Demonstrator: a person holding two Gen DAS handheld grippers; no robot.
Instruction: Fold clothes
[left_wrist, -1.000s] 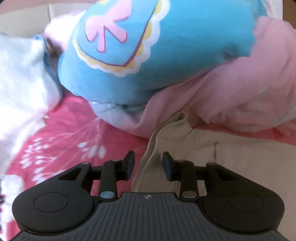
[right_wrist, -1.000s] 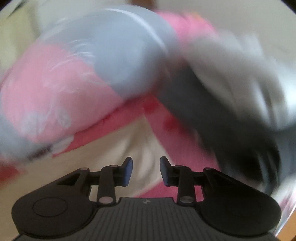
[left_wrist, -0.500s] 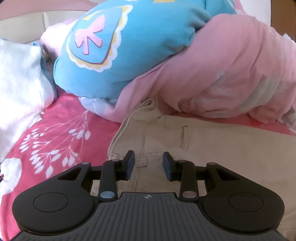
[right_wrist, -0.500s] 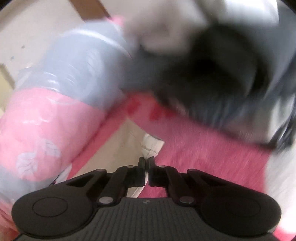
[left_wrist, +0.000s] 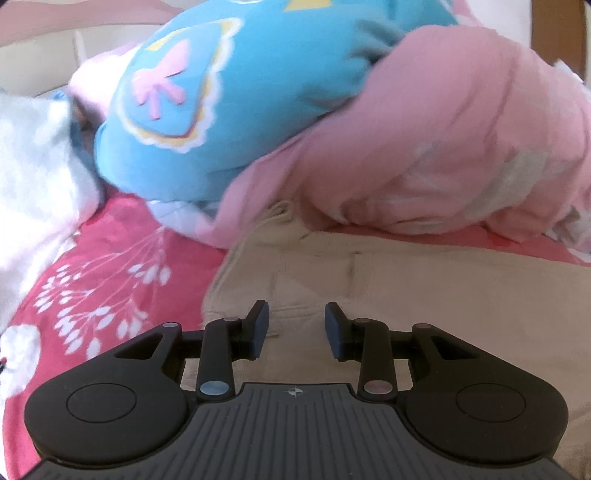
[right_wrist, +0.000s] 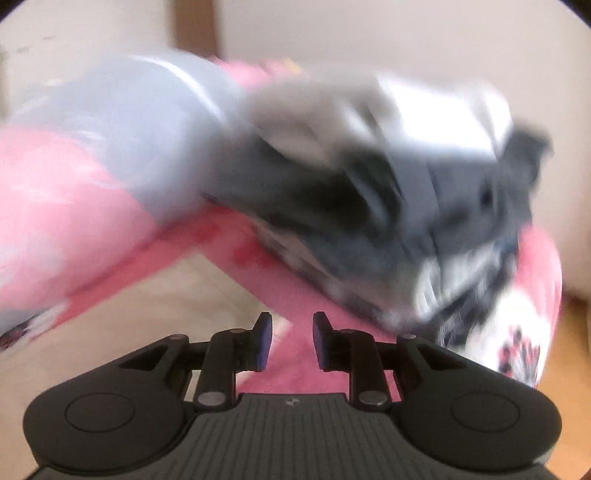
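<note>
Beige trousers (left_wrist: 424, 291) lie flat on a pink floral bedsheet (left_wrist: 110, 280), waistband corner toward the left. My left gripper (left_wrist: 295, 328) hovers open just above the waistband area, nothing between its fingers. In the blurred right wrist view, the beige trousers (right_wrist: 177, 299) end at a corner just left of my right gripper (right_wrist: 291, 341). That gripper is open and empty above the pink bedsheet (right_wrist: 291, 295).
A blue cushion with a pink bow print (left_wrist: 240, 92) and a bunched pink blanket (left_wrist: 443, 147) crowd the far side of the trousers. White fluffy cloth (left_wrist: 33, 177) lies left. A dark grey and white clothes pile (right_wrist: 388, 177) sits right of the trousers, near the bed edge.
My right gripper was shut half a second ago and now stands open; its view swung quickly. The left gripper stayed open and shifted slightly over the trousers' waistband.
</note>
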